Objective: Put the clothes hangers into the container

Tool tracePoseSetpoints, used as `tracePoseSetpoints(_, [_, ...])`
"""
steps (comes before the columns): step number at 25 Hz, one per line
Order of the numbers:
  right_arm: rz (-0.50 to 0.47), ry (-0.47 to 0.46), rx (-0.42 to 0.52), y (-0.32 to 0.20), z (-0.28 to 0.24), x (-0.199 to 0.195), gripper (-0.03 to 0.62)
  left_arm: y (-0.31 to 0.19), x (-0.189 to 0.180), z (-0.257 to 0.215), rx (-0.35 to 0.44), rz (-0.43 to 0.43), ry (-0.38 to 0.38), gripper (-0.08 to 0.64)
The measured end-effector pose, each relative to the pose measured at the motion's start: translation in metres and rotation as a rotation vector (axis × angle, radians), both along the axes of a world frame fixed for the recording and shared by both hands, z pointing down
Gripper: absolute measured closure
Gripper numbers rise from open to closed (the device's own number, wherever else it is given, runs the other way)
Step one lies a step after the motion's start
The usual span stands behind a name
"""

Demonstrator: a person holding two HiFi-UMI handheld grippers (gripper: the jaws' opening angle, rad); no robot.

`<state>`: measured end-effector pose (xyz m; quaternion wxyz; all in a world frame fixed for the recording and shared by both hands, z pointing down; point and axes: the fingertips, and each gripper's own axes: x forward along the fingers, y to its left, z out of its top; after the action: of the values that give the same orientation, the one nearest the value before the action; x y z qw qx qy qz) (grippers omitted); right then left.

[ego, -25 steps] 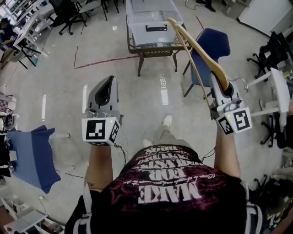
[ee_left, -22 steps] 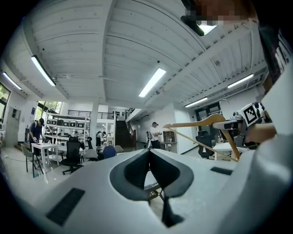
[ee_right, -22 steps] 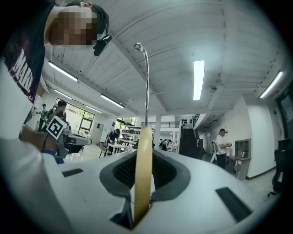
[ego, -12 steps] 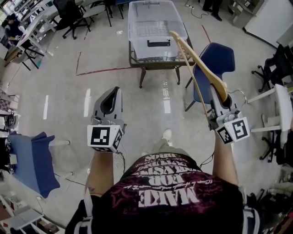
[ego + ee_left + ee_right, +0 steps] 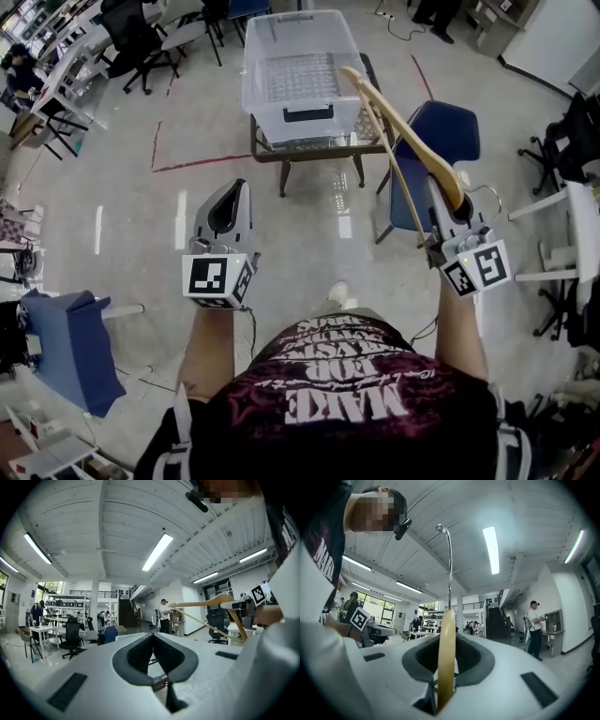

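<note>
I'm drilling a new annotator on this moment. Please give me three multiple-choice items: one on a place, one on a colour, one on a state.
1. Where does the clear container stand?
A) on the floor
B) on a small table
C) on a shelf

2. What colour is the chair beside that table?
A) blue
B) red
C) yellow

3. What is between the jaws of the right tool?
A) nothing
B) a folded cloth
C) a wooden hanger

Answers:
1 B: the head view shows the container sitting on the table's top, above its legs.
2 A: its seat and back are plainly blue.
3 C: the right gripper view shows the jaws closed on the hanger's wooden body, with its metal hook rising above.
</note>
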<state>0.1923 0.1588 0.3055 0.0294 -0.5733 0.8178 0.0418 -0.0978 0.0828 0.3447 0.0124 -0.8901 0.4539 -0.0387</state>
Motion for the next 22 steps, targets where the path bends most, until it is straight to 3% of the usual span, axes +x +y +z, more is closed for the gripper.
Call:
tracePoseSetpoints(4, [-0.017,-0.013,0.013,-0.012,-0.003,0.025,0.535,-0.016,0.024,-0.005,-0.012,-0.011,0.040,0.554])
tracePoseSetpoints(9, [-0.051,-0.019,0.024,-0.029,-0.002,0.043,0.535,-0.023,0.044,-0.011,0.017,-0.034,0.018,0.554])
tracePoseSetpoints(22, [-0.106,-0.042,0.022,-0.054,0.004,0.048,0.535,-0.032,0.044,-0.008,0.019,-0.084,-0.023,0.554])
